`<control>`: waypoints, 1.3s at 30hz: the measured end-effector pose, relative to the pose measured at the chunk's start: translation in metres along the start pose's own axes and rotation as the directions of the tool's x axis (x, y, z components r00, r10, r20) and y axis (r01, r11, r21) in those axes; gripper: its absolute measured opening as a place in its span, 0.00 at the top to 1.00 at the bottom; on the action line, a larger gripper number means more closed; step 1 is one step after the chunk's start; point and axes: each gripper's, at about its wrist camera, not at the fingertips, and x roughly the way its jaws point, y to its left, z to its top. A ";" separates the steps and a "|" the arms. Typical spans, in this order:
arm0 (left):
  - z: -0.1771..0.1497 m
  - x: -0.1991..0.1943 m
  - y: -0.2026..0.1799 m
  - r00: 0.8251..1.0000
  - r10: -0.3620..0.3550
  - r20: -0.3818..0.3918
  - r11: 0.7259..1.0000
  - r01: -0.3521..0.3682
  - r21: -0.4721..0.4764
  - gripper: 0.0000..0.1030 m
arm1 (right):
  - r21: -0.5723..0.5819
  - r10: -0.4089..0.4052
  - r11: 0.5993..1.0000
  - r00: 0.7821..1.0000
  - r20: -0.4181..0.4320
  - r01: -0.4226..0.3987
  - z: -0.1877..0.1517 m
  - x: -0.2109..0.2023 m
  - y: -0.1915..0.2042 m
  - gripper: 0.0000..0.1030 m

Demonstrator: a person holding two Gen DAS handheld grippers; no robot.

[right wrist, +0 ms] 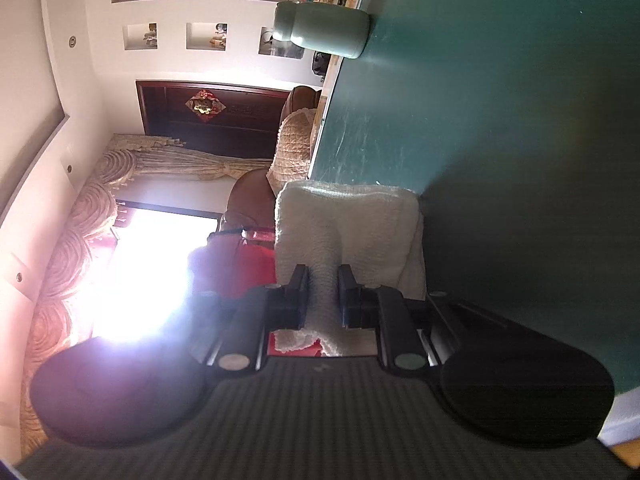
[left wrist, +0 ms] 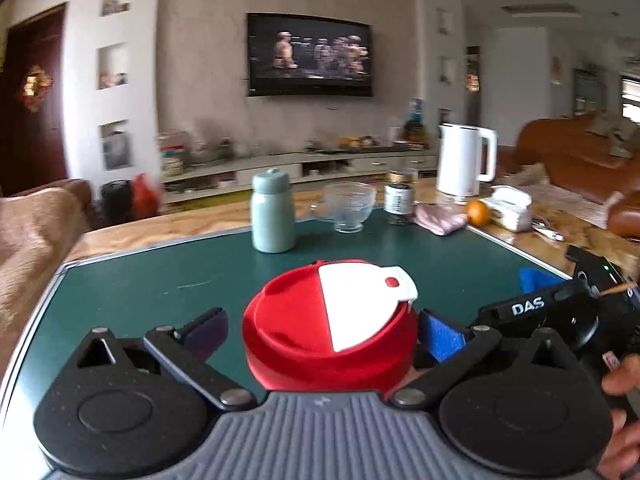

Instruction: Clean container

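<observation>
The round red container with a red and white flip lid [left wrist: 328,320] looks hard, smooth and a bit slippery, so its round sides are the best place to hold it. It stands on the green counter [left wrist: 160,280], between the wide-apart fingers of the left claw [left wrist: 320,330]. The right claw [right wrist: 323,294], at about 3 o'clock from it, is clamped on a soft, fluffy white cloth [right wrist: 344,220].

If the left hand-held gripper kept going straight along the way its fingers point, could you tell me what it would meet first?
The red-and-white lid of the container: it already sits between the open fingers of the left hand-held gripper. Beyond it the green mat looks free up to the pale green bottle, though depth is unclear.
</observation>
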 end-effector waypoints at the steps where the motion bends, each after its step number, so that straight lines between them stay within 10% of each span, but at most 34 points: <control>1: 0.001 0.001 -0.005 0.999 0.035 -0.010 0.999 -0.035 -0.009 0.00 | 0.005 0.000 1.000 1.000 0.001 0.000 0.001 0.001 -0.001 0.81; 9: 0.002 0.015 -0.018 0.988 0.150 -0.033 0.987 -0.152 -0.059 0.08 | 0.010 0.005 1.000 1.000 0.002 -0.005 0.008 0.009 0.004 0.81; 17: -0.010 0.003 0.015 0.997 -0.065 0.037 0.997 0.064 0.036 0.08 | 0.086 0.128 0.988 0.992 0.006 -0.128 0.020 0.019 0.011 0.81; 24: -0.019 -0.004 0.035 0.966 -0.251 0.064 0.959 0.239 0.154 0.08 | 0.130 -0.033 0.991 0.998 -0.048 0.039 0.019 0.041 -0.022 0.83; 28: -0.017 -0.006 0.039 0.944 -0.327 0.044 0.927 0.311 0.210 0.08 | 0.118 0.083 0.990 0.996 -0.018 -0.081 0.023 0.033 -0.003 0.82; 39: -0.016 -0.004 0.039 0.920 -0.392 0.016 0.891 0.375 0.255 0.08 | 0.134 0.027 0.991 0.999 -0.036 -0.022 0.029 0.045 -0.012 0.82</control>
